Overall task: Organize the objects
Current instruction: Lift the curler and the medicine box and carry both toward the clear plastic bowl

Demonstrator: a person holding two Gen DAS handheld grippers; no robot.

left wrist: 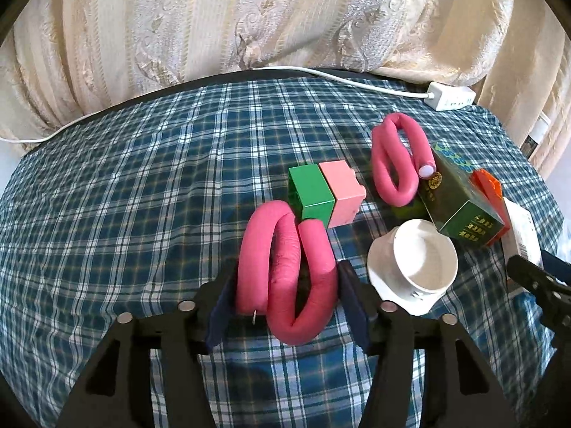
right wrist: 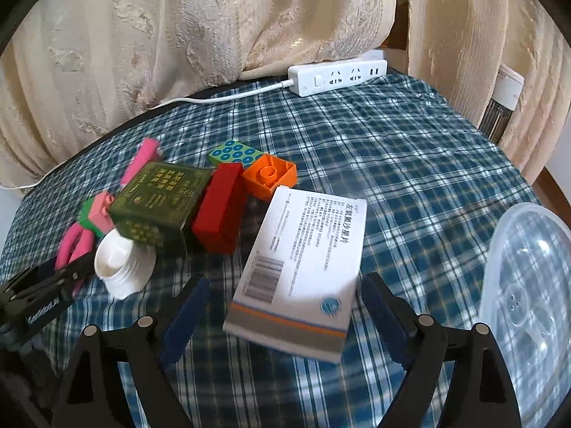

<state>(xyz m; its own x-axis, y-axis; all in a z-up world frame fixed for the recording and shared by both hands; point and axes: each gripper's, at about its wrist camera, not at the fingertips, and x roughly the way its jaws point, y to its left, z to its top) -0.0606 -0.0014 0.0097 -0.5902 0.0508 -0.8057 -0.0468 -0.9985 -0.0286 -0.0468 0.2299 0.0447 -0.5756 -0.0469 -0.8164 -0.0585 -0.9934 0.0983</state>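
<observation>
The twisted pink foam curler (left wrist: 285,271) sits clenched in the left gripper (left wrist: 285,296), ready for lifting, while the right gripper (right wrist: 282,317), jaws released, straddles the white cardboard medicine box (right wrist: 303,267) and must close.

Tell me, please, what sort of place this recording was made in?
Probably a room in a home: a table under a blue plaid cloth, cream patterned curtains behind it, and a white power strip lying on the cloth.

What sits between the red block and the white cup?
The dark green box lies between the red block and the white cup, tilted over the cup's rim; the right wrist view shows it.
</observation>
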